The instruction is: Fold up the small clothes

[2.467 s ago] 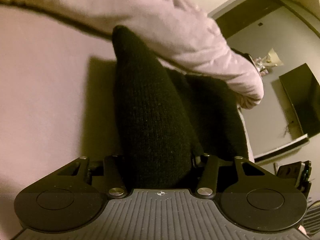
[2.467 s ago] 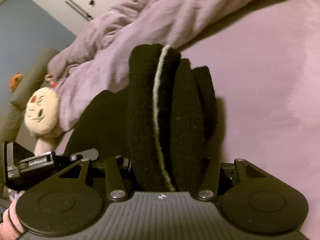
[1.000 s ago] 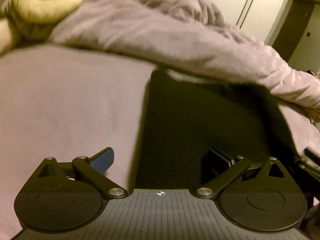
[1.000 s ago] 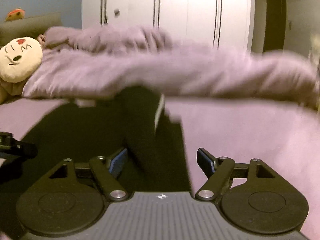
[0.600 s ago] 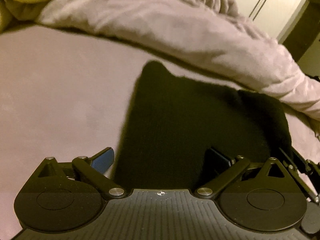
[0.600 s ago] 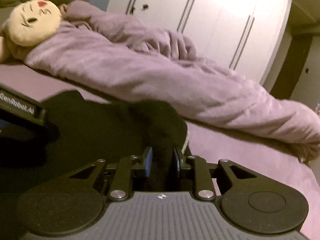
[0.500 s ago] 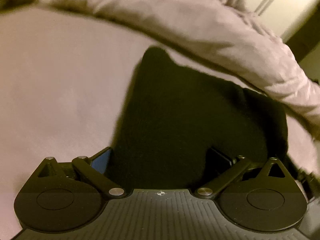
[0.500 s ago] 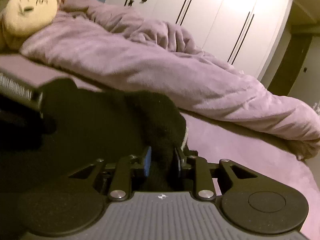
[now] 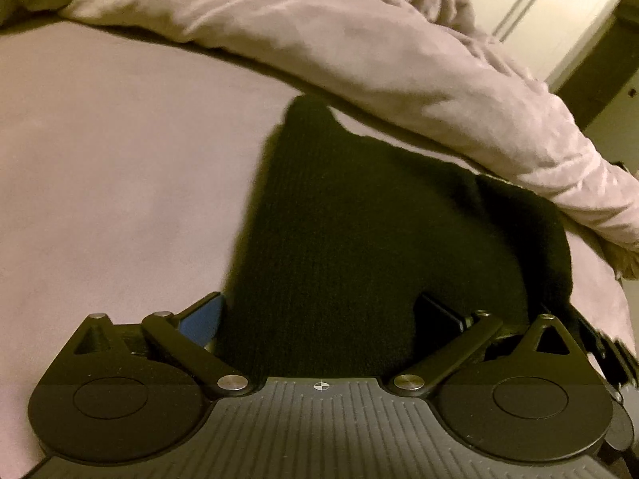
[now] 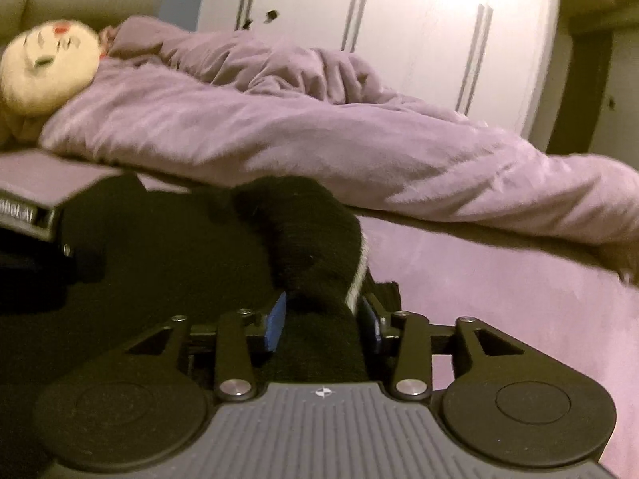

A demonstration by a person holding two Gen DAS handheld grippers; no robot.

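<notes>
A black knit garment (image 9: pixel 359 231) lies on the purple bedsheet (image 9: pixel 112 167). My left gripper (image 9: pixel 319 315) is open, its fingers spread on either side of the garment's near edge. In the right wrist view the same garment (image 10: pixel 167 271) has a bunched fold with a pale trim line (image 10: pixel 357 279). My right gripper (image 10: pixel 323 319) is shut on that fold. The left gripper's body (image 10: pixel 28 215) shows at the left edge of the right wrist view.
A rumpled purple duvet (image 10: pixel 319 135) runs across the bed behind the garment, also in the left wrist view (image 9: pixel 359 40). A cream plush toy (image 10: pixel 48 64) lies at the far left. White wardrobe doors (image 10: pixel 399 20) stand behind the bed.
Both grippers let go of the garment and it dropped onto the bed. The right gripper then closed on a fold at its right side. The left gripper moved closer, still open.
</notes>
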